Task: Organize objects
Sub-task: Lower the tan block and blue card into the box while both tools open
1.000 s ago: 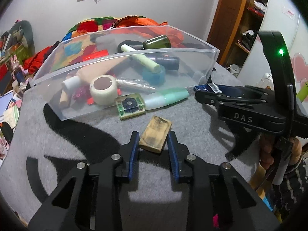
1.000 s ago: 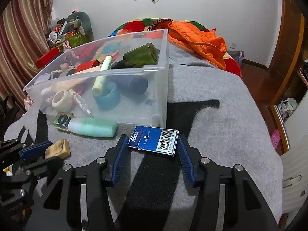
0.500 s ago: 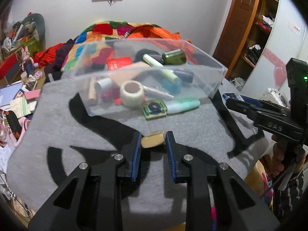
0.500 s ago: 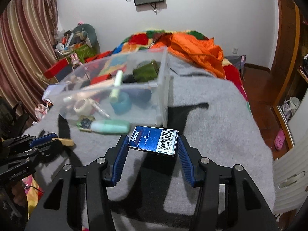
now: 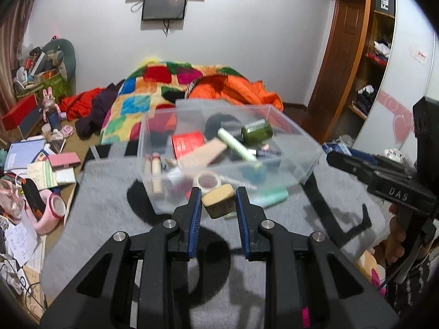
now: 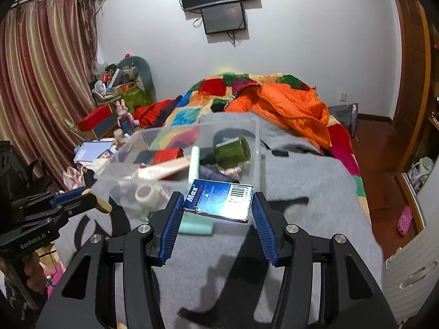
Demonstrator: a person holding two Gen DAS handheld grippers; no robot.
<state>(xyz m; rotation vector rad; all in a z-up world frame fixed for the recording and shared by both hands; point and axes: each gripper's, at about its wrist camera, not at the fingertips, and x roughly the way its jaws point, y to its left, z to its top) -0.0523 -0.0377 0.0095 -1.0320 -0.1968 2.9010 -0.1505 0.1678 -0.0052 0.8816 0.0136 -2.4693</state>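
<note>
The left tool (image 5: 218,201) is clamped on a tan block (image 5: 219,202), squeezed between its blue pads and lifted clear of the grey blanket (image 5: 104,192). Seen from the left wrist, the block hangs in front of the near wall of the clear bin (image 5: 307,150), which lies at 12 o'clock from the tool.

The right tool (image 6: 218,201) grips a flat blue box (image 6: 219,198) with a barcode, one pad on each short side, also held above the blanket. From the right wrist the bin (image 6: 256,148) sits at 11 o'clock, just past the box.

Inside the bin lie a dark green bottle (image 5: 256,133), a pale green tube (image 5: 237,146), a red box (image 5: 188,144) and a roll of tape (image 5: 207,181) against the near wall. A mint-green bottle (image 5: 271,196) lies on the blanket just outside that wall, below the box in the right wrist view. The right tool shows at 3 o'clock in the left view, well apart from the left one.
</note>
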